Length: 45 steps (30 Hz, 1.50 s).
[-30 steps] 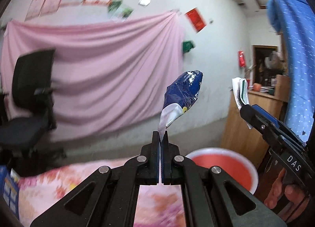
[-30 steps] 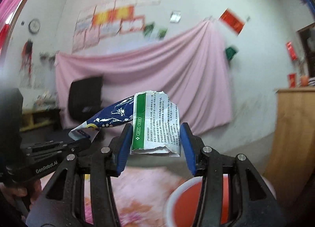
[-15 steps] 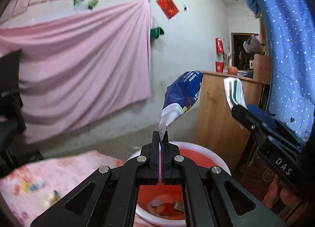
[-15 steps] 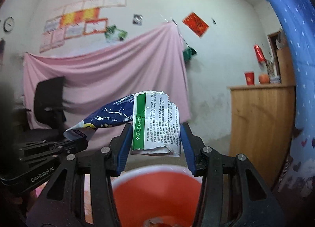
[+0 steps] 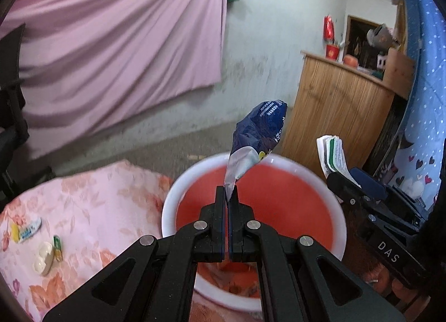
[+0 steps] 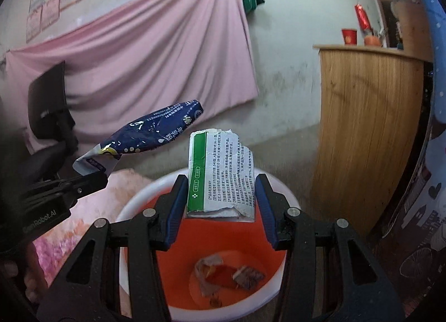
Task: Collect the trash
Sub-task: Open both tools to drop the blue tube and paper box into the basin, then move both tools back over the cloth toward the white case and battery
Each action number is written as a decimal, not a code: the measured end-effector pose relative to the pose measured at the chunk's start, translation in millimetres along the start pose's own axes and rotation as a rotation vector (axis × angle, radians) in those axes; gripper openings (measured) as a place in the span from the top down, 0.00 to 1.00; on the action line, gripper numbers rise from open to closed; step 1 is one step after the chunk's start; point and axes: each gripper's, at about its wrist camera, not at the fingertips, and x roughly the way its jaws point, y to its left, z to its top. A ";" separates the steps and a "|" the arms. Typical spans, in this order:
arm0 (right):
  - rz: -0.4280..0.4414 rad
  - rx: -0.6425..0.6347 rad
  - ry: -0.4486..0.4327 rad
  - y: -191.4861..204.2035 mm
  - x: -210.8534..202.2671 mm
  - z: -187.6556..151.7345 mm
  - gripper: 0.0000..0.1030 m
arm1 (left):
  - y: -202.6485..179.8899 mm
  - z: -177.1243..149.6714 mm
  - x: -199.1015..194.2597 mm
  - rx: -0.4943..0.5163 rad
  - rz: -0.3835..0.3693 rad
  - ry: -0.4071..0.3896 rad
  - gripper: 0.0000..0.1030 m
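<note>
Left gripper is pinching the silver torn end of a blue foil wrapper, fingers fully closed on it; the wrapper is sticking up and forward above the basin. White print on the wrapper is too small to read.

Right gripper is clamping a crushed white-and-green carton between its blue pads, fingers set about mid-width, carton upright. It is carrying dense black printed text, Chinese characters, not legible at this sharpness.

Both pieces are hanging over the basin, white rim with orange-red inside. Crumpled scraps are lying at its bottom.

Readable lettering: "DAS" on the right gripper body in the left wrist view, "GenRobot.AI" on the left gripper body in the right wrist view.

The surface under a pink floral cloth sits just left of the basin; a blue-white sachet, a small green tube and a cream plastic piece are lying on it.

Background: pink drape, wooden cabinet, red cup on top of the cabinet.
</note>
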 end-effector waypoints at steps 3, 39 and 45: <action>0.002 0.000 0.059 -0.7 8.1 -4.2 0.31 | 4.7 -4.6 8.4 -0.017 -0.022 0.068 1.00; 0.058 0.013 0.054 24.5 -3.8 10.9 0.00 | 69.5 -16.1 -96.4 -0.188 0.147 -0.171 0.04; 0.157 0.021 -0.130 51.7 -38.6 24.6 0.00 | 87.0 -20.3 -146.2 -0.208 0.200 -0.313 0.03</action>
